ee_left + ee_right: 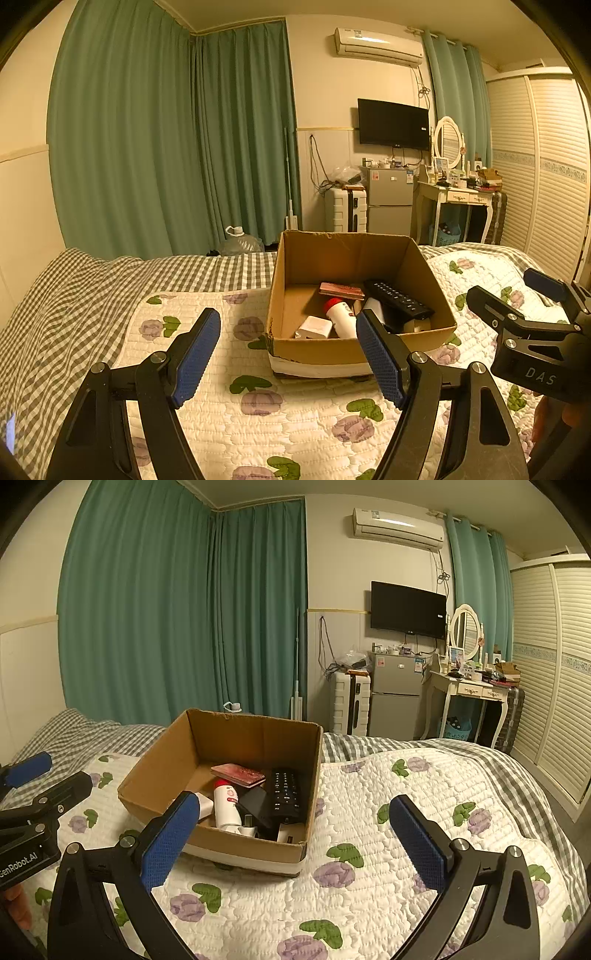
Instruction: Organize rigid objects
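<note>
The cardboard box (364, 347) sits open-topped on the flowered quilt (258, 424) of the bed, and it holds the rigid objects. A black remote control (397, 298) lies along its right side, a flat reddish case (341, 291) rests toward the back wall, and a white bottle with a red cap (340, 314) lies in the middle. A small white block (314, 328) sits at the front left corner, and other dark and white pieces are crowded under the remote, too jumbled to tell apart.

The left gripper (288, 360) hovers above the quilt just in front of the box, its blue-padded fingers spread wide with nothing between them. The right gripper (295, 840) is likewise spread wide and empty, poised near the box's front right corner.

A grey checked blanket (74, 295) covers the bed beyond the quilt. Further off, green curtains (166, 140) hang along the walls, with an air conditioner (378, 42) and a dark television (393, 123) mounted on the wall, and a small fridge (390, 199) beside a white dressing table (456, 195).
</note>
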`<state>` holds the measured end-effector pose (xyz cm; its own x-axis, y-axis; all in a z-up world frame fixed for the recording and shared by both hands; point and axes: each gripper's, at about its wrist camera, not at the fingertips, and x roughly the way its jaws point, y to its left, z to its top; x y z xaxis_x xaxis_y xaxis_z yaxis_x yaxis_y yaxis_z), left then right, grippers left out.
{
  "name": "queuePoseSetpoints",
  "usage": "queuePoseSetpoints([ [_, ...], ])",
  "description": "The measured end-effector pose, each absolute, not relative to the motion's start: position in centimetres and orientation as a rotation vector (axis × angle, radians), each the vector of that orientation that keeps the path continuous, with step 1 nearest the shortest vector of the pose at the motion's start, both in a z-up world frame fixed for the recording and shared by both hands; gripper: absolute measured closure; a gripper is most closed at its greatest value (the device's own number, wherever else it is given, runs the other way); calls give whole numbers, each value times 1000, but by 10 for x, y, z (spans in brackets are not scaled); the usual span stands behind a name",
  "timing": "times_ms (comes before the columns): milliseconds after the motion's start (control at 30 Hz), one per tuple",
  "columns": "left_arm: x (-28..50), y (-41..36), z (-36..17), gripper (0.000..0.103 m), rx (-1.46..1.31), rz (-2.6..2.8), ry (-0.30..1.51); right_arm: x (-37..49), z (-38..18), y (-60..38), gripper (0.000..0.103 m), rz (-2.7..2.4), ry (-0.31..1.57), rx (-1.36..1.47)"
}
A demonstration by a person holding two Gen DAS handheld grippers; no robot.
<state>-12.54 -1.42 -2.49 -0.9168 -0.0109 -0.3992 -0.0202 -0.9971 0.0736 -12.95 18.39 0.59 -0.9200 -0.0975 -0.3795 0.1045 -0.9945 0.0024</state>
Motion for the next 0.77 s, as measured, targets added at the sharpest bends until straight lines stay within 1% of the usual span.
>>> queuePoseSetpoints([
  [767,-126,-12,-28,24,-651,3060,141,-131,2,186,0,-2991,15,610],
])
